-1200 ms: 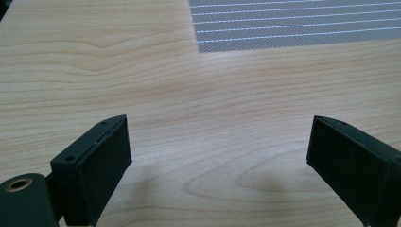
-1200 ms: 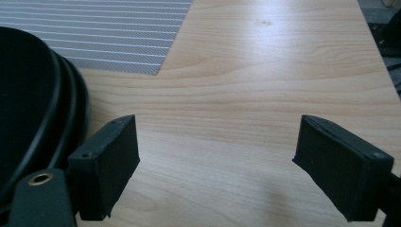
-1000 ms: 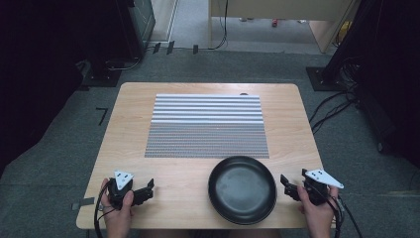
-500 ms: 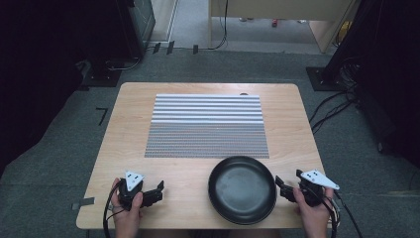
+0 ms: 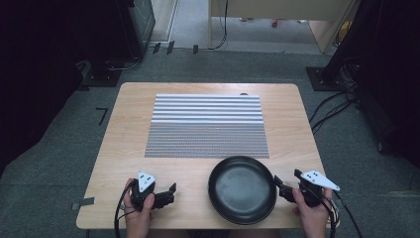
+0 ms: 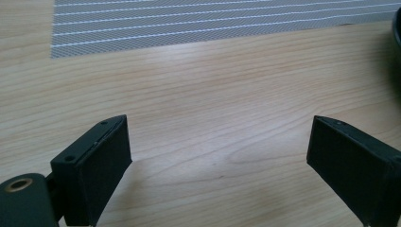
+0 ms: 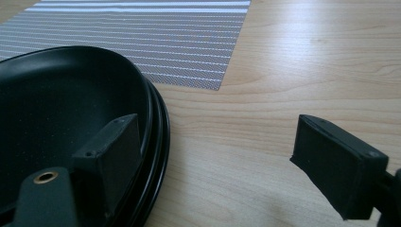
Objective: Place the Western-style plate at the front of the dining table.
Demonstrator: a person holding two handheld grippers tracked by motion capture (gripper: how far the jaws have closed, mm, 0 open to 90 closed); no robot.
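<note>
Straddling the black pan's (image 5: 242,189) rim, the right gripper's (image 5: 284,188) parted jaws risk tipping the pan if clamped off-centre, left gripper (image 5: 166,196) spread over bare table (image 5: 124,129).

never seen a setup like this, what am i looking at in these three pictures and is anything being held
A person sits at a wooden table, with a hand-held gripper in each hand: two black jaws worked by hand, no robot arm. The high view looks down from above: left hand-held gripper, right hand-held gripper. The other two pictures come from cameras riding on each tool, looking along its own jaws. On the table lie a striped grey placemat and a black pan. Both tools are open and hold nothing; the right one sits at the pan's rim.
</note>
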